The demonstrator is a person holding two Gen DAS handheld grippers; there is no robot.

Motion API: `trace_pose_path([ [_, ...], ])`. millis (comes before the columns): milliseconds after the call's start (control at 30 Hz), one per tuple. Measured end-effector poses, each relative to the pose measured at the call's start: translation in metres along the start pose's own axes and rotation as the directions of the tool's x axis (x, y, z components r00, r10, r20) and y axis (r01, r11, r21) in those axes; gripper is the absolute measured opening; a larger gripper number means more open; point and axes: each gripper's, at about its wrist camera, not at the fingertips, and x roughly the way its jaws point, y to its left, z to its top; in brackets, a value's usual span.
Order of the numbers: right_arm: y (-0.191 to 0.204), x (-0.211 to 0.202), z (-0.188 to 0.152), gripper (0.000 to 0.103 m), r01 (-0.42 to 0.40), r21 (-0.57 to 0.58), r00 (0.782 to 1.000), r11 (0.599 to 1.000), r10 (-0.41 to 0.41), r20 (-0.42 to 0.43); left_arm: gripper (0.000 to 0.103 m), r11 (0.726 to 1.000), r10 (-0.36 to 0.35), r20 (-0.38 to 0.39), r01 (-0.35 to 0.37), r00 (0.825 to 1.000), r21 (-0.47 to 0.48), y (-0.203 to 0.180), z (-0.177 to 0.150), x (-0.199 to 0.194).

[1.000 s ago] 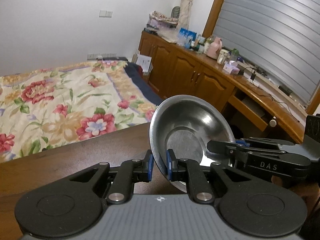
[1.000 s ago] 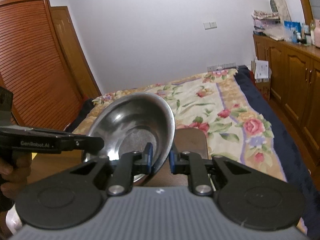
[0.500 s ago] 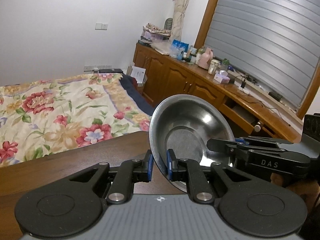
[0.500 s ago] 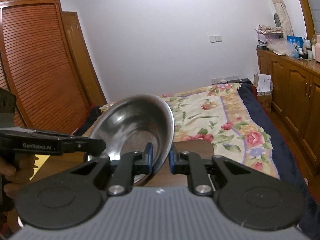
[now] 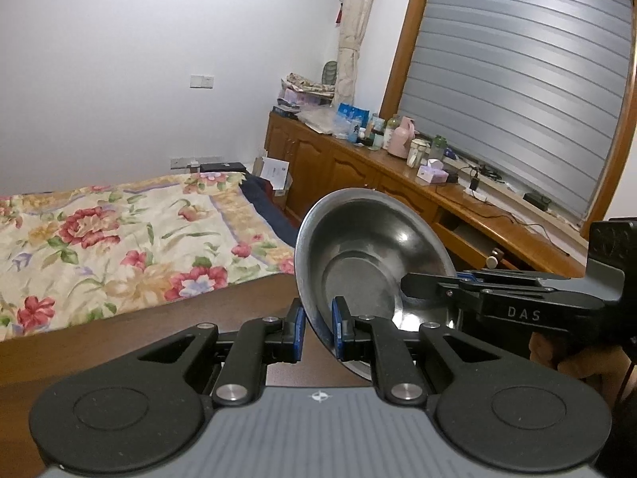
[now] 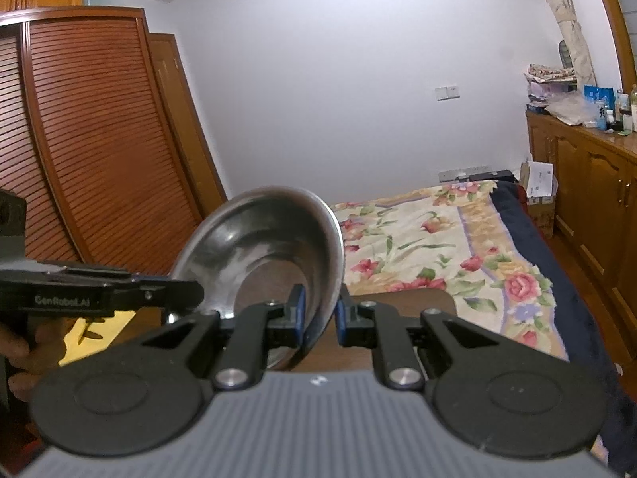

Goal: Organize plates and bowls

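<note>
Holding the steel bowl (image 5: 370,255) up over the brown wooden table (image 5: 119,342) were both claws at once, each pinching an opposite side of the rim. The left gripper (image 5: 317,330) had its 2 blue pads nearly shut with only the thin rim wedged between them. Same deal with the right gripper (image 6: 318,314), closed down to a narrow gap on the rim on its side.

What differed between views: the left wrist camera caught the window side beyond the bowl, a long wooden cabinet (image 5: 358,167) under a grey slatted blind (image 5: 517,79), its top cluttered with bottles, a pink jug and a tissue box. It also showed the other gripper's fingers reaching onto the bowl's right edge, marked "DAS". The right wrist camera showed the opposite side instead: a louvred wooden wardrobe (image 6: 91,139) left of the bowl, a clear storage box on top of it, and something yellow on the table below the bowl, partly hidden. A hand (image 6: 24,342) gripped the other tool's handle there.

The bowl itself looked empty, tilted steeply with its opening facing both cameras. Shiny round metal, flat bottom, smudgy reflections inside. Behind the bowl lay a bed with a floral quilt (image 5: 99,239), soft and slightly wrinkled.
</note>
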Motion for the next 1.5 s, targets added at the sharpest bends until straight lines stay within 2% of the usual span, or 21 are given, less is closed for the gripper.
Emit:
trace_pose_path([
  [467,0.031,-0.007,-0.042,0.017,-0.063,0.037,0.996,0.997,0.065,-0.053,0.016,0.999,0.045,-0.034,-0.046,0.998,-0.028,0.006,-0.043,-0.039],
  [900,0.048,-0.003,-0.085,0.017,-0.09,0.056,0.989,0.994,0.096,-0.114,0.017,0.994,0.084,-0.094,-0.09,0.992,-0.062,0.017,-0.099,-0.043],
  [1133,0.056,0.006,-0.109,0.017,-0.079,0.004,0.988,0.997,0.079,-0.131,0.016,0.989,0.119,-0.111,-0.128,0.987,-0.075,0.023,-0.129,-0.039],
  [1500,0.057,0.004,-0.123,0.017,-0.047,-0.007,0.993,0.999,0.046,-0.106,0.017,0.985,0.132,-0.088,-0.14,0.987,-0.096,0.022,-0.15,-0.036],
])
